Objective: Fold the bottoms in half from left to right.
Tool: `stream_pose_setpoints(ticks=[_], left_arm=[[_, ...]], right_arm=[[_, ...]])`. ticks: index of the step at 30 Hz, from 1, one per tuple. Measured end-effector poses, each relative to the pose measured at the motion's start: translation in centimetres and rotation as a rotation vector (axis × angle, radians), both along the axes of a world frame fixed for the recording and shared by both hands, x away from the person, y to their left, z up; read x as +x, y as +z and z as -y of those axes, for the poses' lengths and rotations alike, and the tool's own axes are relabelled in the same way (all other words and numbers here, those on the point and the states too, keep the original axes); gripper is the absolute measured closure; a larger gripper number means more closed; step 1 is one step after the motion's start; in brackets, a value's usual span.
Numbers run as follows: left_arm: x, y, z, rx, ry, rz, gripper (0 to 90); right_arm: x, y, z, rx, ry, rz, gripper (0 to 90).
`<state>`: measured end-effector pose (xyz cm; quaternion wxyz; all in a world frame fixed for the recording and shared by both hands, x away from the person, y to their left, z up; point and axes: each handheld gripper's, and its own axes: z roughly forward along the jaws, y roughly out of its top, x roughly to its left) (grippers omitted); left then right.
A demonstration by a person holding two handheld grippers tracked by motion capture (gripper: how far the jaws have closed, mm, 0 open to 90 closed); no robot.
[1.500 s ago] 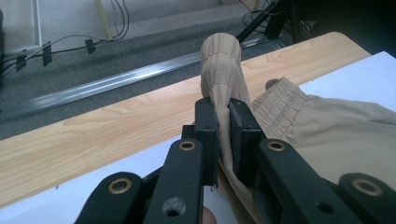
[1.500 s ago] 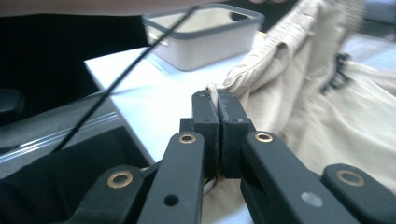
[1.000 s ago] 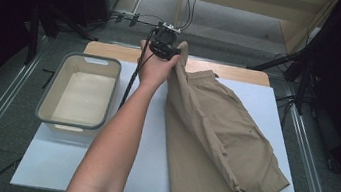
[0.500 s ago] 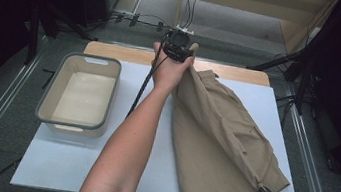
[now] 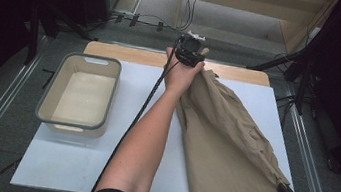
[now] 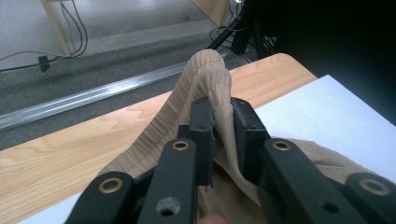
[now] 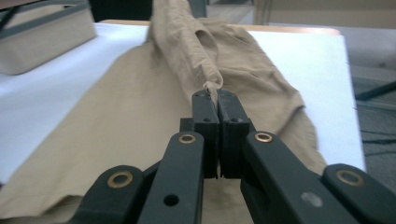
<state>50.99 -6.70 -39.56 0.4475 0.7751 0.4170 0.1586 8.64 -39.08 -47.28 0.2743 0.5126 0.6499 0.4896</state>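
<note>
A tan garment (image 5: 227,144) lies stretched diagonally across the white board (image 5: 73,163), from the far middle to the near right corner. My left gripper (image 5: 190,53) holds its far end over the wooden table edge. In the left gripper view the ribbed waistband (image 6: 205,74) rises between the jaws of the left gripper (image 6: 223,109); they have just been opening a little, with the fabric still pressed between the pads. My right gripper (image 5: 284,190) is at the near right, and in its own view the right gripper (image 7: 217,100) is shut tight on a hem of the garment (image 7: 140,107).
A beige bin with a grey rim (image 5: 83,58) stands on the left of the board. The wooden tabletop (image 5: 134,54) shows beyond the board. Metal rails and cables run along the floor around the table.
Both hands have moved to the right in the high view, and the garment has shifted with them and now lies more to the right. The right gripper's jaws look the same.
</note>
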Motion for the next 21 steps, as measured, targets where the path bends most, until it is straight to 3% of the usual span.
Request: stream_pose_setpoints(ticks=[2, 4, 5, 6, 7, 9, 11, 15, 21], left_arm=[[0.1, -0.2, 0.2, -0.057, -0.039, -0.011, 61.5], [0.2, -0.3, 0.2, -0.071, -0.057, -0.024, 34.3], [0.1, -0.3, 0.2, -0.076, -0.070, -0.033, 26.1], [0.0, -0.3, 0.2, -0.068, -0.076, -0.036, 19.2], [-0.1, -0.2, 0.1, -0.054, -0.079, -0.033, 13.0], [-0.3, -0.1, -0.3, -0.055, -0.081, -0.036, 7.2], [-0.4, 0.1, -0.7, -0.061, -0.078, -0.033, 1.9], [-0.7, -0.2, -1.8, -0.066, -0.075, -0.045, 0.2], [-1.1, -2.4, -3.7, -0.047, -0.054, -0.091, 0.3]], right_arm=[[0.3, -0.4, 0.6, 0.005, -0.039, -0.016, 85.1], [0.5, -0.7, 1.2, 0.007, -0.080, -0.022, 84.7], [0.6, -0.9, 1.5, 0.007, -0.109, -0.024, 83.1], [0.6, -1.0, 1.8, 0.015, -0.126, -0.024, 77.4], [0.7, -1.1, 2.0, 0.025, -0.141, -0.027, 64.9], [0.8, -1.0, 2.1, 0.017, -0.155, -0.036, 37.4], [0.9, -0.7, 1.7, 0.000, -0.159, -0.050, 24.5], [0.9, 0.0, -0.3, -0.030, -0.091, -0.046, 17.2], [0.9, 0.5, -4.9, -0.062, 0.057, -0.045, 16.3]])
